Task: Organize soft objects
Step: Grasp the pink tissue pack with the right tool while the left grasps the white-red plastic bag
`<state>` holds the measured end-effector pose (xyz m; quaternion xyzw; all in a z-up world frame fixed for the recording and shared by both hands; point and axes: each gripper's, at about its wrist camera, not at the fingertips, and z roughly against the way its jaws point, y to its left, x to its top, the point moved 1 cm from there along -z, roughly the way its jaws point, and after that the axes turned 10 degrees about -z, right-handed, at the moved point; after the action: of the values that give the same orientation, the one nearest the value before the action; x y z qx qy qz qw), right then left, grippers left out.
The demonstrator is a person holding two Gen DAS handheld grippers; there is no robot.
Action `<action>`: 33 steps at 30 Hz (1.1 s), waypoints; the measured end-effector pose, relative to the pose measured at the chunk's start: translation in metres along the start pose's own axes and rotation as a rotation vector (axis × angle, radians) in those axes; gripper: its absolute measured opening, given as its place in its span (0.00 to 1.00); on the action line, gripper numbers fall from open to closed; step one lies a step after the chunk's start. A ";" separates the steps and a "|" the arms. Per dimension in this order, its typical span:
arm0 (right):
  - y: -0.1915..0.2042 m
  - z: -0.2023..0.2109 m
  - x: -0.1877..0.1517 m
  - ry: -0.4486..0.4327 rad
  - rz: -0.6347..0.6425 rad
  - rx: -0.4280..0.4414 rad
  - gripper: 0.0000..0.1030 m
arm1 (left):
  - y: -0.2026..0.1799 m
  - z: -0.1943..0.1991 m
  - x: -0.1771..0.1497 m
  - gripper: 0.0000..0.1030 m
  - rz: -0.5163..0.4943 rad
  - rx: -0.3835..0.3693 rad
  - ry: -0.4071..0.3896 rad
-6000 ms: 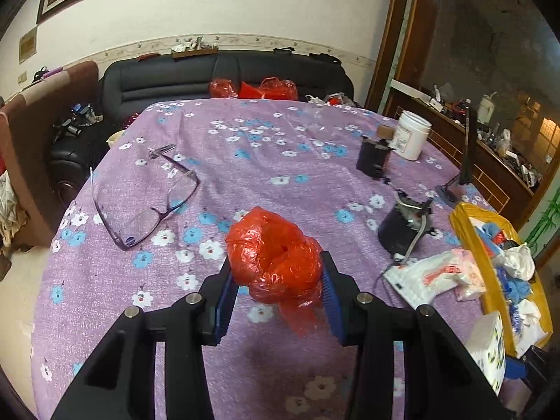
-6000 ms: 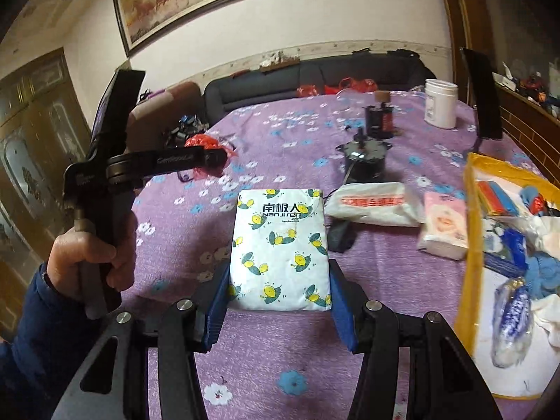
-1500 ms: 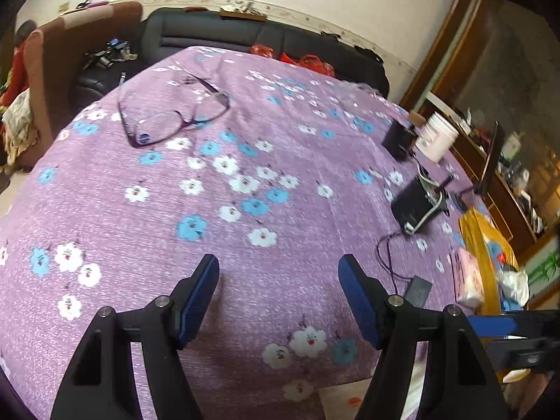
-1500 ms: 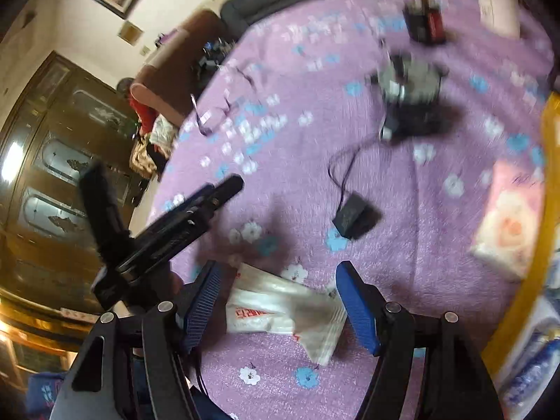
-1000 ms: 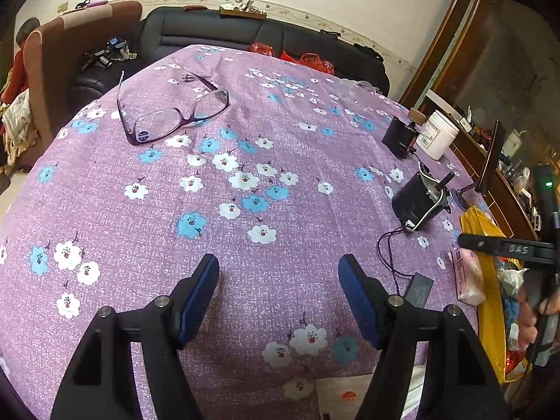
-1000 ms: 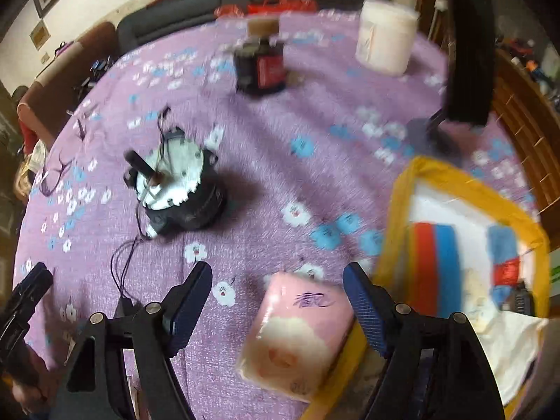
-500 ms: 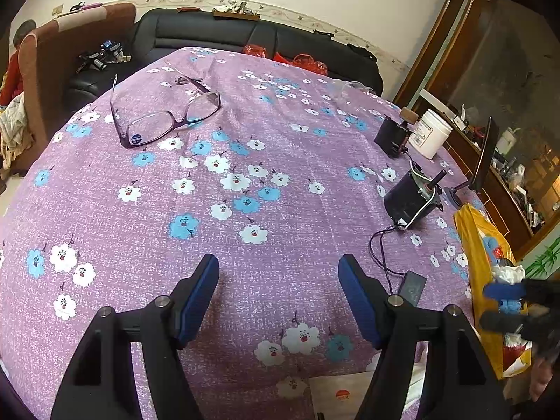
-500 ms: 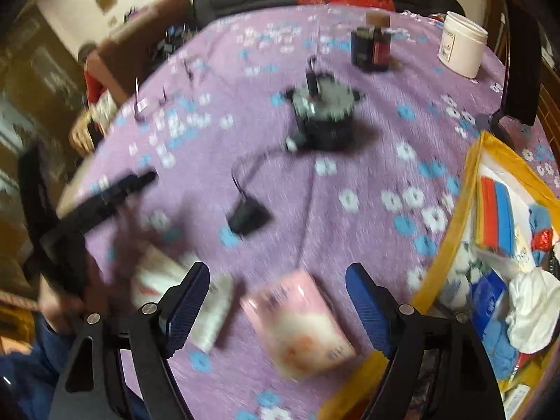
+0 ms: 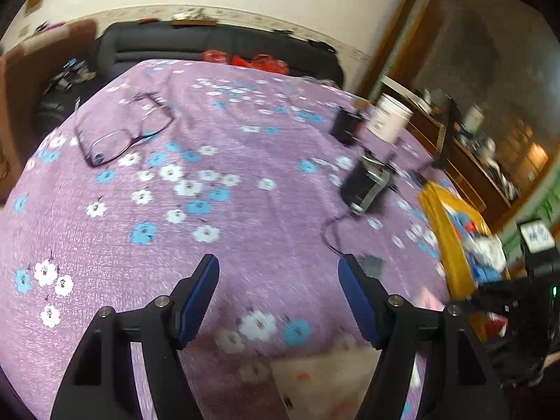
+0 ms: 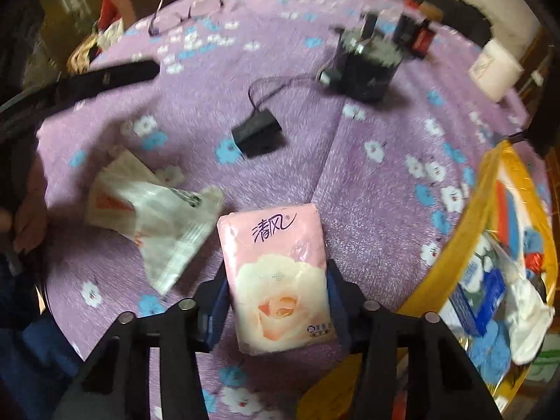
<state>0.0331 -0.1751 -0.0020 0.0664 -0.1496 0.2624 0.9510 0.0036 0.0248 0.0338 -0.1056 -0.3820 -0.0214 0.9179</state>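
Pink tissue pack (image 10: 280, 280) with a rose print and Chinese lettering, clamped at its near half between the 2 blue pads of the right gripper (image 10: 276, 301); far half of the pack projecting forward over the purple floral tablecloth (image 10: 367, 182). Just left of the pack, touching or nearly touching it: crumpled white plastic bag (image 10: 154, 213) with red print, lying flat on the cloth. To the right: yellow-rimmed bin (image 10: 455, 241) holding blue, white and red soft items. Farther out: small black adapter (image 10: 257, 134) with a thin cord leading to a black motor-like device (image 10: 367, 66); beyond, a white jar (image 10: 495, 70) at far right and eyeglasses (image 10: 185, 14) at far left. At the left edge, blurred: the other handheld tool and part of a hand.

Left wrist view, motion-blurred: left gripper (image 9: 278, 301) spread wide with nothing between its blue pads, above bare cloth. White bag's edge visible low between the arms. Eyeglasses far left, motor-like device and jar far right, yellow bin at right edge.
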 end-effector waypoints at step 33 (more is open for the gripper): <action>-0.019 0.063 -0.074 -0.347 -0.402 0.304 0.51 | -0.069 -0.009 -0.047 0.40 -0.326 -0.115 0.214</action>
<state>-0.0333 -0.2402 0.0333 0.2799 -0.2528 0.0728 0.9233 -0.0316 -0.0460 0.0064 -0.0918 -0.2927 -0.2026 0.9300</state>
